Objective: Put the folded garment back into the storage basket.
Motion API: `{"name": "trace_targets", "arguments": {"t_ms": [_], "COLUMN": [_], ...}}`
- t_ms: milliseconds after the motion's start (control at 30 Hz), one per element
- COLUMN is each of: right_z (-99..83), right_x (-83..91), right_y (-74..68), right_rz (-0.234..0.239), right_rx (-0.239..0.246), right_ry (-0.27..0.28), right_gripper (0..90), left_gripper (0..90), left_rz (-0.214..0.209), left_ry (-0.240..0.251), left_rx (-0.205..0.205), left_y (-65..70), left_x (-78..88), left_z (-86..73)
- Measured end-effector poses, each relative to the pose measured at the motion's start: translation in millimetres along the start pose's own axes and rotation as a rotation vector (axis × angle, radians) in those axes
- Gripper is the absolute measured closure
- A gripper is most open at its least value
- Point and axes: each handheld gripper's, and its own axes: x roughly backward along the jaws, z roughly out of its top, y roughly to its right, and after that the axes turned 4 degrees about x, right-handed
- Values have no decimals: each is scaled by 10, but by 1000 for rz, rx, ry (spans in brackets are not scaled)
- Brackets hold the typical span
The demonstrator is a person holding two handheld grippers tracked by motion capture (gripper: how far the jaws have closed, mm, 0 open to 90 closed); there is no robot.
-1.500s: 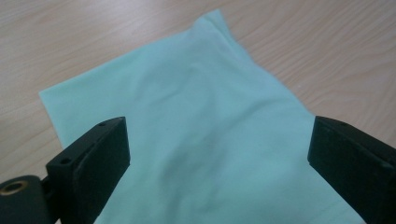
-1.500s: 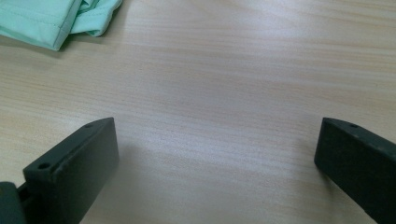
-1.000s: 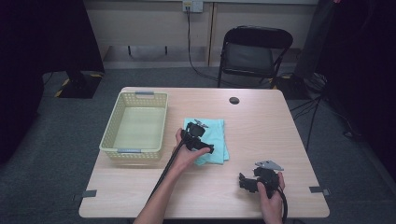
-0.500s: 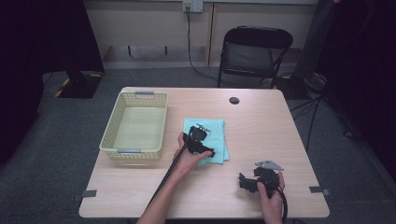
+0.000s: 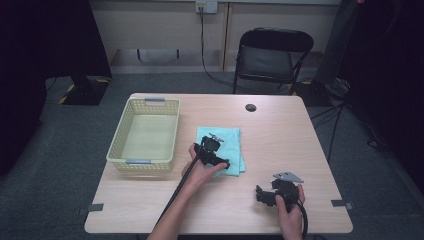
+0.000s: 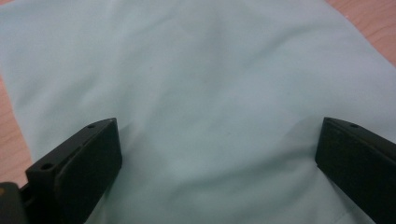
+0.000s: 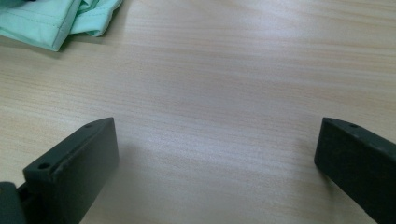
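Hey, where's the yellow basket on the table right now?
In the high view the yellow basket sits on the table's left side, just left of the teal cloth under the left gripper.

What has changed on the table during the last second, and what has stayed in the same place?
The left gripper has come slightly toward the person over the folded green cloth, jaws wide apart; nothing was gripped or released. The cloth, the yellow basket and the right gripper, open over bare wood, stayed as they were.
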Motion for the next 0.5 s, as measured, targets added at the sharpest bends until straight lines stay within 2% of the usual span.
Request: {"name": "trace_targets", "arguments": {"t_ms": [133,300,500], "right_z": [0,2,2], "right_x": [0,-2,-2], "right_y": [0,-2,-2], "right_rz": [0,2,2], "right_rx": [0,2,3], "right_ry": [0,0,1], "right_gripper": [0,0,0], "left_gripper": [0,0,14], "left_rz": [4,16,4], "left_ry": [5,-29,-47], "left_rx": [4,23,7], "left_y": [4,20,19], "left_x": [-4,-11,-5], "left_z": [-3,43,71]}}
